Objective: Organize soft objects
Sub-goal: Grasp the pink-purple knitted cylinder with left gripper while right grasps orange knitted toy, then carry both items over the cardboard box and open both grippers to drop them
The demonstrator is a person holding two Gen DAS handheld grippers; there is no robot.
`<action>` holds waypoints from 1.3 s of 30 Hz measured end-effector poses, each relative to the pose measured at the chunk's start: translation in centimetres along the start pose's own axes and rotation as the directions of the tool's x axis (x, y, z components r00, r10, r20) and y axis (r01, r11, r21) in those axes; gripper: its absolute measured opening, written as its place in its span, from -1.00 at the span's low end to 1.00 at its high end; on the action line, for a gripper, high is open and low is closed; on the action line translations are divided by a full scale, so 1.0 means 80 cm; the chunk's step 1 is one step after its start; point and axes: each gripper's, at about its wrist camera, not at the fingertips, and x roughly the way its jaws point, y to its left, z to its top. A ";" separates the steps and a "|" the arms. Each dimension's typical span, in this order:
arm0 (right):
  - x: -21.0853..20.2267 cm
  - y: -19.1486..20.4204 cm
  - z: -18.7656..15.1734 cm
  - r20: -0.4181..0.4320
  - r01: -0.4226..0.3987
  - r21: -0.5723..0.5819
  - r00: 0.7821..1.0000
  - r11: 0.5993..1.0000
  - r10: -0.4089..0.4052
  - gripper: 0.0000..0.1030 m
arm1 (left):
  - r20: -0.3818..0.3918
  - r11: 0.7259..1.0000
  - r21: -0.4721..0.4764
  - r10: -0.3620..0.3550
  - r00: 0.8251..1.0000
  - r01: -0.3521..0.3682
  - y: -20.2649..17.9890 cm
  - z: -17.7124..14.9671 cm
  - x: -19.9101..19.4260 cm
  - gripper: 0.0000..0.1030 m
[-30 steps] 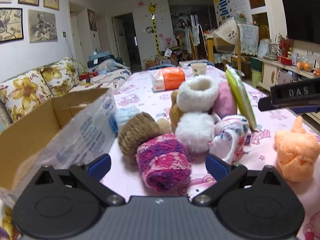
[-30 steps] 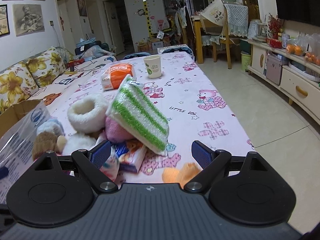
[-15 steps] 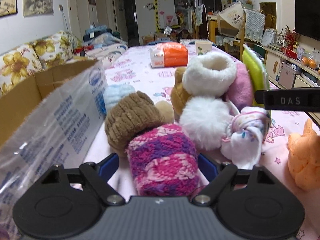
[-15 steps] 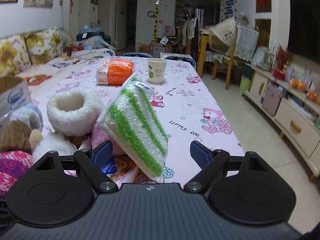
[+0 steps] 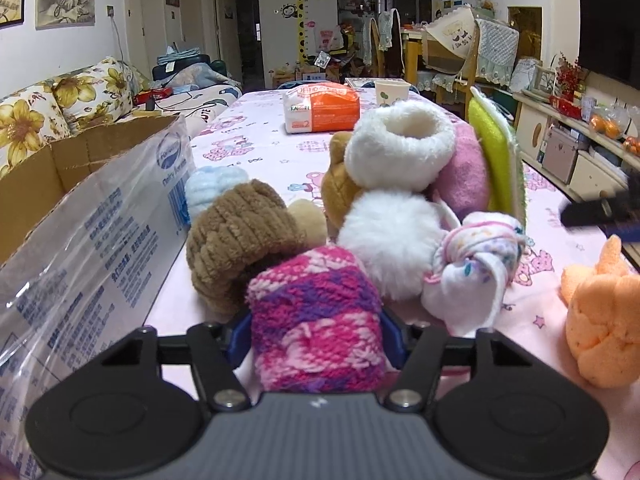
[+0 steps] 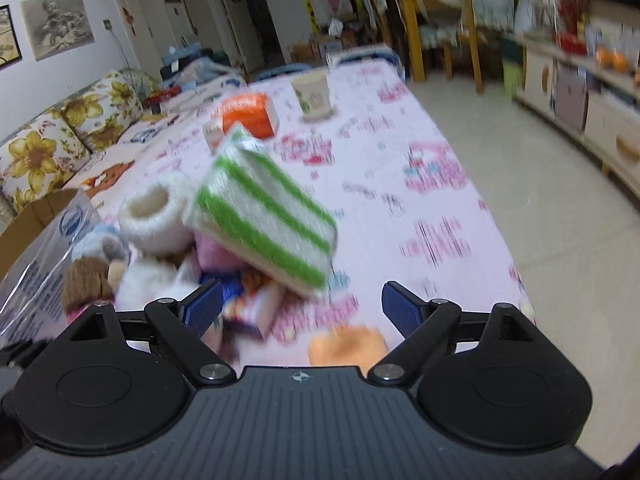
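Left gripper (image 5: 316,334) closing around pink roll (image 5: 316,320); brown roll (image 5: 240,240) crowds behind; right gripper (image 6: 302,306) gapes empty

On the orange-and-white packet (image 5: 320,107) at the far end of your counter, only "KAIZER" and a large "2" are partly legible. The pink cloth (image 5: 256,148) over the counter carries small print reading "DOG" near a bear motif. The cardboard box (image 5: 100,216) at your left bears a round blue logo and blue lines of print under plastic film, too small to read.
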 end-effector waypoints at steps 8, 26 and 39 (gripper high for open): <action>-0.008 0.027 -0.041 -0.098 0.071 -0.087 0.992 0.994 -0.080 1.00 | 0.010 0.999 -0.016 -0.044 0.999 0.044 0.007 0.001 -0.010 0.04; -0.002 0.080 -0.070 0.018 0.253 -0.222 0.967 0.942 -0.255 0.71 | 0.158 0.992 -0.026 -0.117 0.980 0.123 0.036 0.018 -0.064 0.03; -0.027 0.121 -0.051 0.084 0.145 -0.200 0.988 0.969 -0.131 0.71 | 0.258 0.993 -0.082 -0.060 0.964 0.084 0.071 0.027 -0.087 0.03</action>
